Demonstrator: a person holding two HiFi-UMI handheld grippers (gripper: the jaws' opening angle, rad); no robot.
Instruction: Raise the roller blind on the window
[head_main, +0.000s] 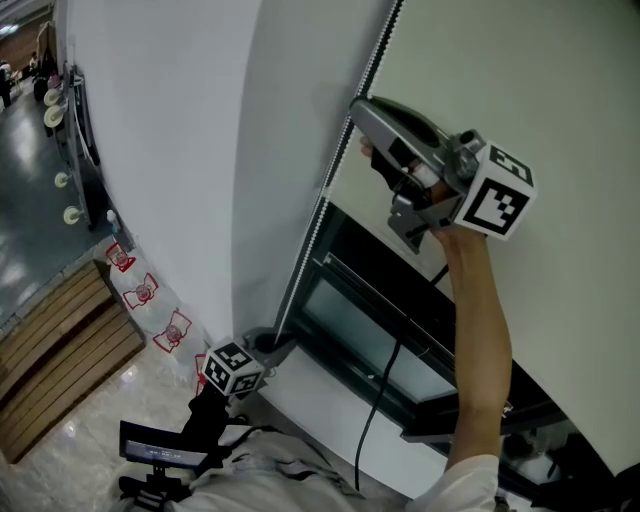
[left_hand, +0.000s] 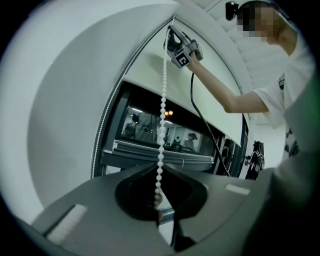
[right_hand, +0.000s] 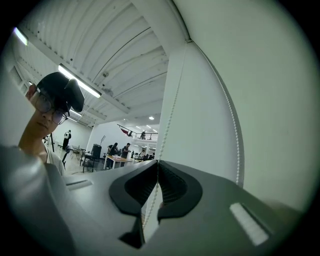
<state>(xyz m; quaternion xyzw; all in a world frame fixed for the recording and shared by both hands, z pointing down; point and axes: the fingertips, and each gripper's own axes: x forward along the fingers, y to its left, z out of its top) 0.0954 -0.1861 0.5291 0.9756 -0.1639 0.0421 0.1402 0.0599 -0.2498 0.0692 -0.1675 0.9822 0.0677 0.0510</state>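
The pale roller blind (head_main: 540, 80) hangs over the upper part of a dark window (head_main: 370, 320). A white bead chain (head_main: 330, 180) runs down its left edge. My right gripper (head_main: 358, 108) is raised high and shut on this chain; in the right gripper view the bead chain (right_hand: 167, 120) passes between the meeting tips of the right gripper (right_hand: 157, 163). Low down by the sill, my left gripper (head_main: 272, 343) is shut on the same strand. In the left gripper view the bead chain (left_hand: 162, 110) rises taut from the left gripper (left_hand: 159, 165) to the right gripper (left_hand: 174, 42).
A white wall (head_main: 180, 150) stands left of the window. The chain's second strand (left_hand: 106, 117) follows the frame. A black cable (head_main: 385, 370) hangs from the right gripper. Printed plastic bags (head_main: 150, 300) and wooden boards (head_main: 50, 340) lie on the floor, with a black stand (head_main: 160, 455) below.
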